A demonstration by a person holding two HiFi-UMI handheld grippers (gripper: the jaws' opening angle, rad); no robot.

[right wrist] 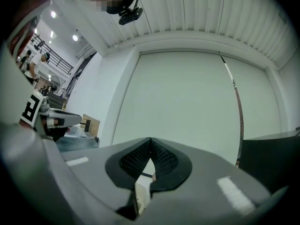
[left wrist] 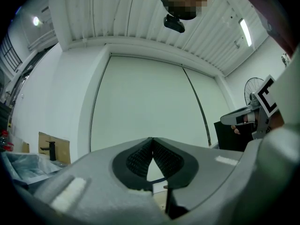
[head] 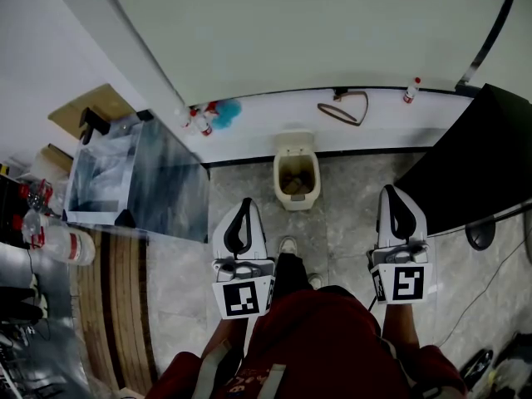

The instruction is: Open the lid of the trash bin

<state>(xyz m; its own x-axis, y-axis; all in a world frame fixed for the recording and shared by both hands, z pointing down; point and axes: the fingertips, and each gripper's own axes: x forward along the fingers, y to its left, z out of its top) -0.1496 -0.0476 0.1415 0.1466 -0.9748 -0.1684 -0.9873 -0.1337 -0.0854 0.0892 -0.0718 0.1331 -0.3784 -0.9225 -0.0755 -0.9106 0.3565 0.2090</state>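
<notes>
A boxy beige trash bin (head: 295, 173) sits on mottled tile (head: 349, 223). Left gripper (head: 244, 204) and right gripper (head: 394, 191) point level — ribbed pads (left wrist: 139, 159) pressed together, empty.

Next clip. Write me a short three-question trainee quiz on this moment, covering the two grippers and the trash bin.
1. True or false: the left gripper is clamped on the trash bin.
2. Where does the trash bin stand? A) on the floor at the foot of the wall; B) on a shelf; C) in the person's lap.
3. Fill in: the right gripper's jaws are ____, with nothing between them.
Key: 1 false: its jaws are shut on nothing, and the trash bin stands apart, ahead of it. 2 A. 3 shut.
</notes>
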